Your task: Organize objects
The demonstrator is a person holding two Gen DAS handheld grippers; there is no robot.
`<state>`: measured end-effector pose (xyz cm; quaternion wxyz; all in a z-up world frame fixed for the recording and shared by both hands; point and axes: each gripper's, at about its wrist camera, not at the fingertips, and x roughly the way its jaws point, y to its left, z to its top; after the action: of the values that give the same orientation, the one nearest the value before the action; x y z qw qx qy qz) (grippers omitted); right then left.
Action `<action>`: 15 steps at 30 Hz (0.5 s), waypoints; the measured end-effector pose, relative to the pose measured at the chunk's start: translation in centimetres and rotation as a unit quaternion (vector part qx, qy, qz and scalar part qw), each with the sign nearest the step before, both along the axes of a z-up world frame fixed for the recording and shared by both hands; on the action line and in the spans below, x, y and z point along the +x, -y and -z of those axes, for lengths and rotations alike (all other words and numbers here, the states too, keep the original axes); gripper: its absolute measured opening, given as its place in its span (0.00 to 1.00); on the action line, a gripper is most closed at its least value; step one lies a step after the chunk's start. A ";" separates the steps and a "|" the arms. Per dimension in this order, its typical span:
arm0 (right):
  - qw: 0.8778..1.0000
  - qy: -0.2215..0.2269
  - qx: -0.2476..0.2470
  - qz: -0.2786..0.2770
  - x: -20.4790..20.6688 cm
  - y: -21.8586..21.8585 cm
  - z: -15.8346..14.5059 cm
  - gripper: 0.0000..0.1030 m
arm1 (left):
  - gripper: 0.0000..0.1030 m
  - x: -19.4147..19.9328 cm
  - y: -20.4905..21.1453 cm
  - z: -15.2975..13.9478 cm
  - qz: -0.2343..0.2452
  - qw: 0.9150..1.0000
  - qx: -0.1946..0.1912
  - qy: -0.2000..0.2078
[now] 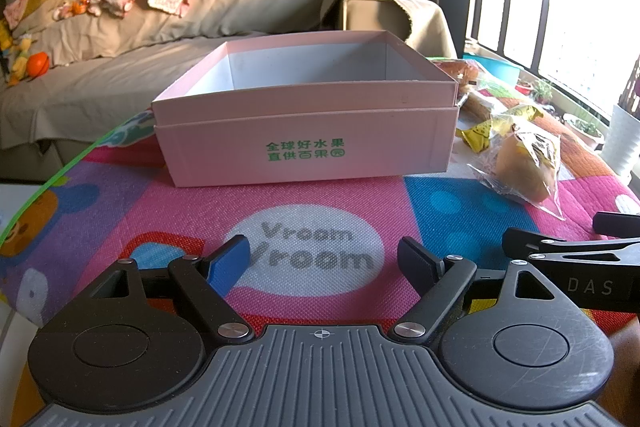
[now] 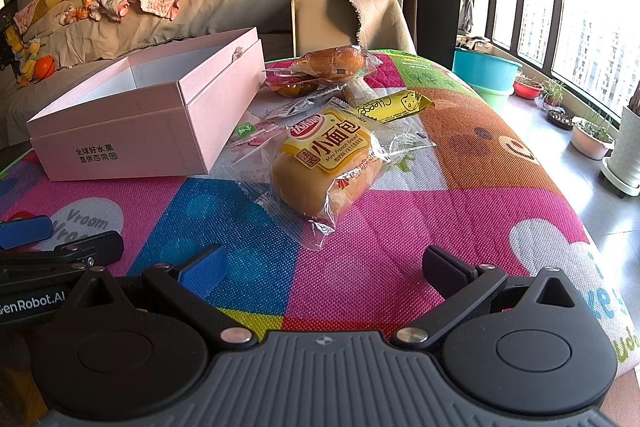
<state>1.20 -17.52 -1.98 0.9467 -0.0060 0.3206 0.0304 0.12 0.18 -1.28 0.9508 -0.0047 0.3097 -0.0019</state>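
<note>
- left gripper (image 1: 324, 259) is spread wide with nothing between its pads, low in the frame, aimed at the near wall of the pink box (image 1: 308, 151).
- right gripper (image 2: 320, 267) is also spread and empty, with the bun (image 2: 324, 167) just ahead at mid frame.
- the box sits open at the left of the right view, seemingly nested in its lid; the visible part of the inside looks empty.
- more snacks lie behind the bun: a cheese bar (image 2: 394, 105), a second bun (image 2: 334, 61) and flat packets, bunched close beside the box's right wall.
- risk: the bun's wrapper is slick and loose, so a pinch on film alone would probably slip or drop it.
- risk: a hard squeeze may crush the soft bread.
- risk: the box looks light; a nudge from either gripper could slide it on the mat (image 2: 400, 247).
- the two grippers sit close side by side, so crossing paths could clash.
- open mat lies at lower right; the mat's edge drops off at the right of the frame.
</note>
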 end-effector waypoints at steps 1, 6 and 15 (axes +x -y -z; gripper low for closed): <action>1.000 0.000 0.000 0.000 0.0 0.0 0.0 1.00 | 0.85 0.0 0.0 0.0 0.000 1.000 0.000 0.000; 1.000 0.000 0.000 0.000 0.0 0.0 0.0 1.00 | 0.85 0.0 -0.1 0.2 -0.001 1.000 0.004 0.000; 1.000 0.000 0.000 0.000 0.1 0.0 -0.1 1.00 | 0.85 0.0 -0.1 0.4 0.000 1.000 0.005 0.000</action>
<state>1.28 -17.52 -1.92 0.9467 -0.0061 0.3207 0.0304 0.11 0.27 -1.63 0.9508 0.0000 0.3098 0.0002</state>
